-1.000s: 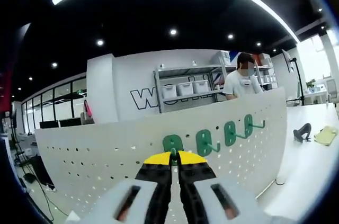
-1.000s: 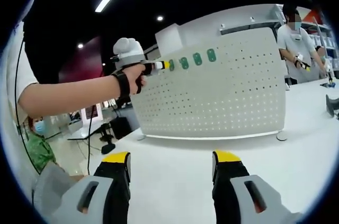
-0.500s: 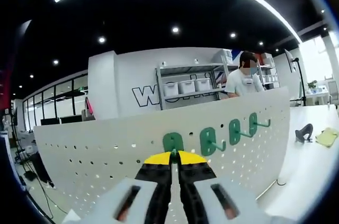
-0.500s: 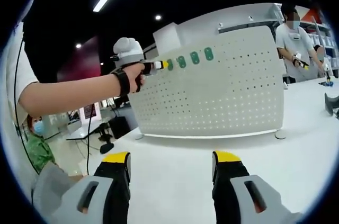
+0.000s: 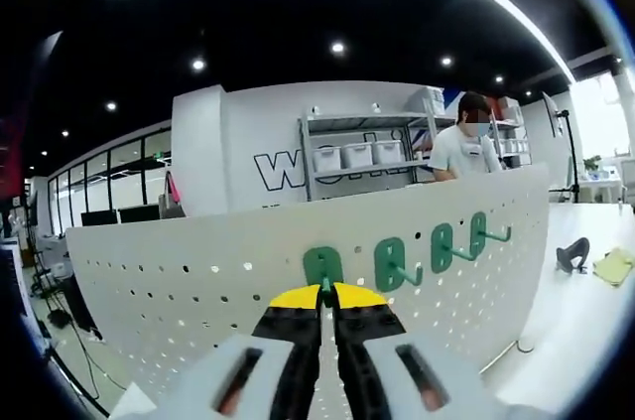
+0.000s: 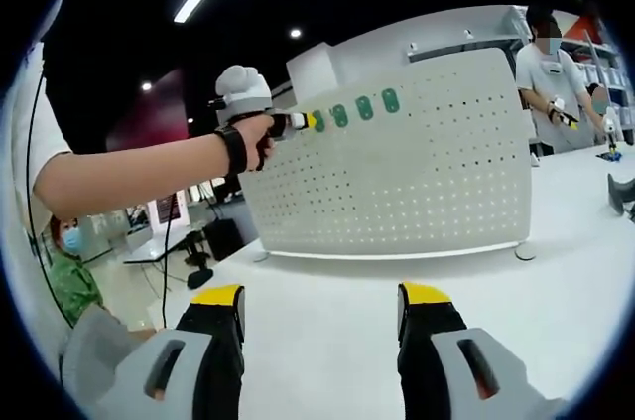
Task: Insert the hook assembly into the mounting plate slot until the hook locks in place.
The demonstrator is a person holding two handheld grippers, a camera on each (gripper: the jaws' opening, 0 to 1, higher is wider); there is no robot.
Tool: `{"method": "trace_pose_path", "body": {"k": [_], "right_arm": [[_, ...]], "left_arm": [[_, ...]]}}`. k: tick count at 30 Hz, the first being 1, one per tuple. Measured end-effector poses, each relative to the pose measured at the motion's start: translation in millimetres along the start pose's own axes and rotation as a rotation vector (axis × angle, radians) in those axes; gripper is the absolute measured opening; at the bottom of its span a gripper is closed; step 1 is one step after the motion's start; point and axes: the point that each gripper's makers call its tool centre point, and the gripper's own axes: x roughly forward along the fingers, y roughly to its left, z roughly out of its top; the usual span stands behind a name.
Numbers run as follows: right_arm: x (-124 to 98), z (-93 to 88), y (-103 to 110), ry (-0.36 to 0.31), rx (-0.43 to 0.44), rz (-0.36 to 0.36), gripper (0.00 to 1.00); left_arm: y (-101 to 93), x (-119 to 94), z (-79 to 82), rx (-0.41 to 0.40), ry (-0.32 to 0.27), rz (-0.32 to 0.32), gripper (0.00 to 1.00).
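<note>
Left gripper (image 5: pixel 322 293), bottom centre of its view, jaws pinched on the green hook (image 5: pixel 323 267), which sits against the pegboard (image 5: pixel 198 281) near its top edge. Right gripper (image 6: pixel 317 306) is spread, holding nothing, low over the desk (image 6: pixel 327 301). Risk: hook tabs miss the holes or go in tilted, so no lock. Three seated hooks (image 5: pixel 437 246) further right. Behind, bins on a shelf (image 5: pixel 357 154), contents unreadable.

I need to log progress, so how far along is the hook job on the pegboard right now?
Done: three green hooks already sit in the white pegboard. In hand: the left gripper, jaws closed on the fourth green hook, holds it against the board's top row. The right gripper is open above the table. Left: whether this hook has locked can't be told; releasing it remains.
</note>
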Motion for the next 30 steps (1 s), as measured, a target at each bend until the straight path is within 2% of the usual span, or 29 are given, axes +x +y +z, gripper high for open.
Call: {"method": "trace_pose_path", "body": {"k": [9,14,17,20,30], "right_arm": [[-0.1,0.4,0.1,-0.004,0.001,0.002,0.63],[-0.6,0.5,-2.1,-0.006,0.004,-0.003,0.63],[-0.9,0.7,-2.3,-0.007,0.006,-0.003,0.63],[-1.2,-1.0,-2.0,0.000,0.004,-0.002,0.63],[-2.4,1.4,-5.3,-0.008,0.008,-0.010,0.62]], "left_arm": [[0.0,1.8,0.3,-0.019,0.015,-0.005,0.04],[-2.2,2.4,1.5,0.020,0.026,0.007,0.04],[-0.7,3.6,1.6,0.008,0.031,0.014,0.05],[-0.5,4.7,5.4,0.000,0.010,0.015,0.05],[-0.3,12.7,9.1,0.001,0.010,0.014,0.03]]}}
